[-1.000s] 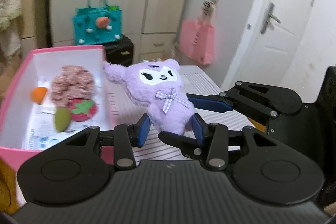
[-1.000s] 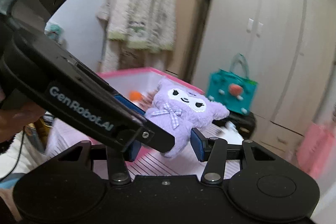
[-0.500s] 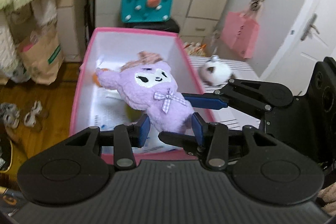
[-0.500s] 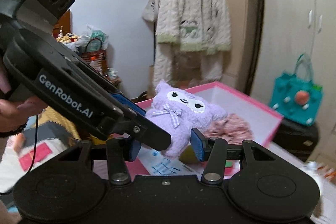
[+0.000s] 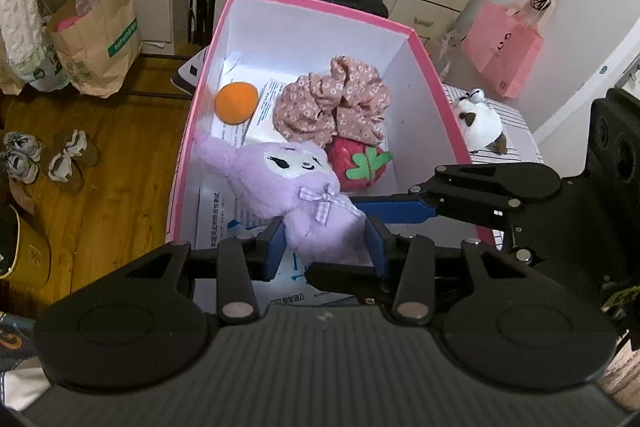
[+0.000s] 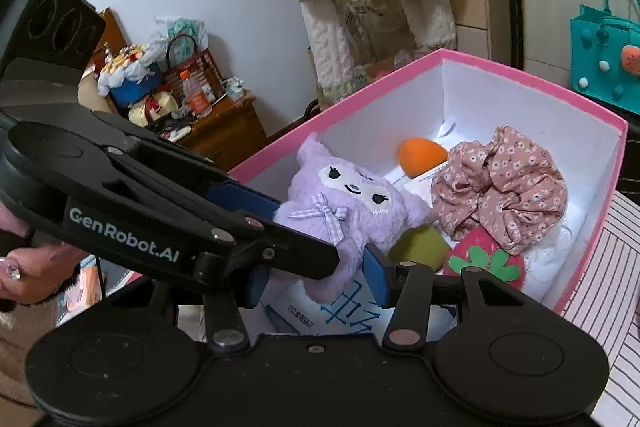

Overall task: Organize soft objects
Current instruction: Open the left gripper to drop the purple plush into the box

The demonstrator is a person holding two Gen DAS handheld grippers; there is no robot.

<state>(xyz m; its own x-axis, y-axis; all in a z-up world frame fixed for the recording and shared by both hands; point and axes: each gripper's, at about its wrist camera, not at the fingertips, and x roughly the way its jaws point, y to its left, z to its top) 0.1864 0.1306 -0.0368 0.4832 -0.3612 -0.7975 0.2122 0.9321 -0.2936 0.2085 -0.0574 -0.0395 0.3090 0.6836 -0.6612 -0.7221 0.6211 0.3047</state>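
Currently mid-transfer: purple plush [image 5: 304,187] carried over the pink box [image 5: 304,1], not yet released.

- Left gripper [image 5: 325,247]: jaws closed on the lower body of the plush, blue pads pressing in from both sides.
- Right gripper [image 6: 316,281]: jaws likewise clamped on the bottom of the same plush, reaching in from the right in the left wrist view; so held two-handed.
- Purple plush: suspended above the near-left part of the box interior, face up, bow visible, one long ear stretching toward the left wall. Cannot tell whether any part already rests on the box floor.
- Box contents: floral scrunchie [image 5: 334,103] at centre-far, orange ball [image 5: 236,103] far-left, strawberry toy [image 5: 358,167] just right of the plush head, green item [image 6: 420,247] partly hidden beside the plush in the right wrist view, printed paper [image 5: 224,207] lining the floor.
- Outside the box: white plush [image 5: 482,121] on the striped tabletop [image 5: 516,143], right of the box, presumably next to be sorted.

Step in hand, by judgement: placing the plush into the box. Next move calls for lowering into the free near-left space, clear of the strawberry toy, then opening both jaws together so neither pad drags the soft body back out, then lifting straight away.
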